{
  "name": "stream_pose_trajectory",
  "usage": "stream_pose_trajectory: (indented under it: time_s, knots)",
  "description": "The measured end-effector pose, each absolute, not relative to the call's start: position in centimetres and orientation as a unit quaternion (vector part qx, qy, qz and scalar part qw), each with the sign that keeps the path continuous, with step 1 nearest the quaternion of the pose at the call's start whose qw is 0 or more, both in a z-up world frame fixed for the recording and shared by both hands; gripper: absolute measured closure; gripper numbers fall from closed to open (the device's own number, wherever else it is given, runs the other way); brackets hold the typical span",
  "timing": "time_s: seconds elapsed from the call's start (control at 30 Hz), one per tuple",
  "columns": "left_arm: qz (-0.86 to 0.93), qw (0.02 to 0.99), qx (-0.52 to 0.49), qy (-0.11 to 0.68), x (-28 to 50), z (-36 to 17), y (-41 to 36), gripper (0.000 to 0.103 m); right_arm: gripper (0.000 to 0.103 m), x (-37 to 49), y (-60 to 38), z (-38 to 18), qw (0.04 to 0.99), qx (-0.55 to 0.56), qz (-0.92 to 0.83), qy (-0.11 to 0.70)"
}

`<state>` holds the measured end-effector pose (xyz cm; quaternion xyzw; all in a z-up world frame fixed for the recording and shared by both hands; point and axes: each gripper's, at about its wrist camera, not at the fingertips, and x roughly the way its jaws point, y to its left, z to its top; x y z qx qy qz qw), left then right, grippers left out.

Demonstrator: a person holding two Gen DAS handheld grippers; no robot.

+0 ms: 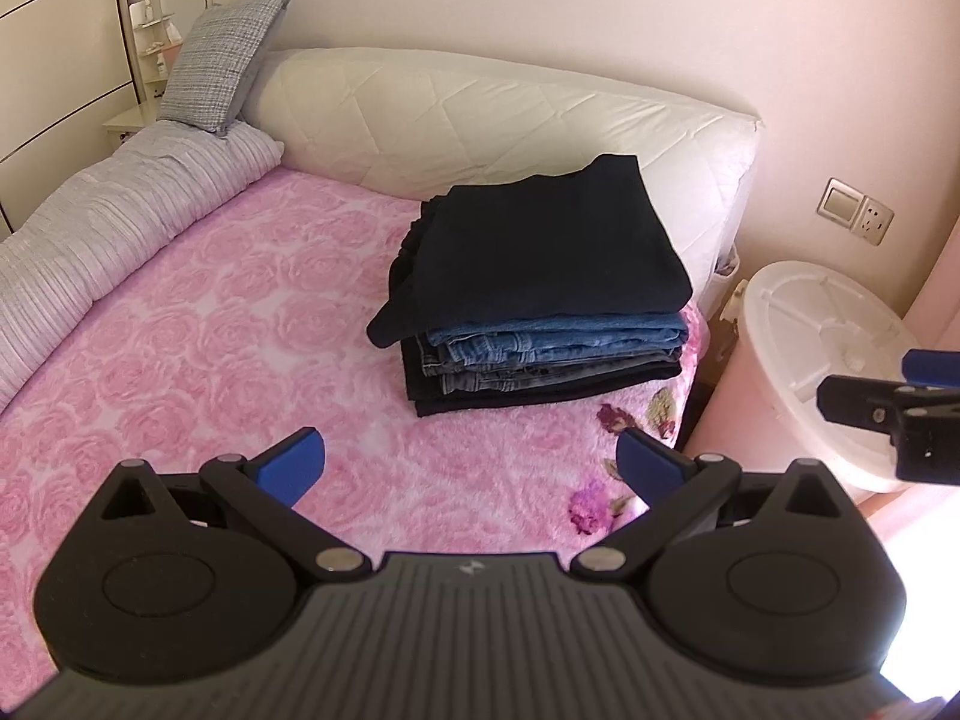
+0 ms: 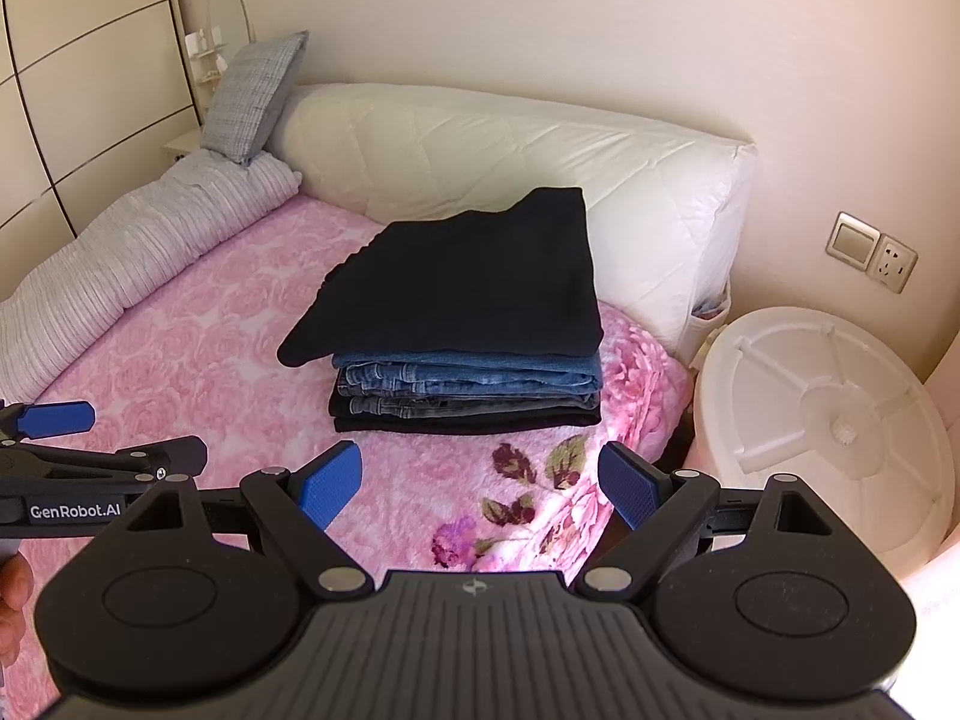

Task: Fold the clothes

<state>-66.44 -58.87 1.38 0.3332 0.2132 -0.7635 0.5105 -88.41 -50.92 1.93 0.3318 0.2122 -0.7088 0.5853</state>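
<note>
A stack of folded clothes (image 1: 540,294) sits on the pink rose blanket (image 1: 210,324) near the bed's right corner, with a dark navy garment (image 1: 540,240) on top and blue jeans (image 1: 558,339) under it. The stack also shows in the right wrist view (image 2: 462,330). My left gripper (image 1: 471,459) is open and empty, held above the blanket short of the stack. My right gripper (image 2: 480,480) is open and empty, also short of the stack. Each gripper shows at the edge of the other's view, the right one (image 1: 900,408) and the left one (image 2: 90,456).
A white quilted bolster (image 1: 510,114) lies along the wall behind the stack. A grey striped duvet (image 1: 120,204) and a grey pillow (image 1: 225,63) are at the left. A white round tub (image 2: 828,426) stands right of the bed under a wall socket (image 2: 873,252).
</note>
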Motion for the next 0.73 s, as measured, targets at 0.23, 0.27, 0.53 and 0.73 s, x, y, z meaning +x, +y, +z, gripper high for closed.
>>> stream_pose_trajectory:
  time_s: [0.23,0.27,0.53,0.73]
  knots:
    - [-0.768,0.505,0.335,0.208,-66.2,1.1,-58.5,0.001,0.015,-87.7,-50.2,1.8,0.578,0.334,-0.713,0.217]
    - [-0.770,0.503,0.335,0.206,-66.2,1.1,-58.4,0.001,0.015,-87.6,-50.0,1.8,0.576,0.333,-0.714,0.218]
    - [-0.776,0.497,0.332,0.201,-66.4,1.3,-58.3,0.001,0.015,-87.5,-50.1,2.2,0.569,0.329,-0.719,0.226]
    - [-0.774,0.505,0.330,0.193,-66.1,1.7,-58.5,0.001,0.015,-87.3,-50.9,2.7,0.577,0.322,-0.716,0.224]
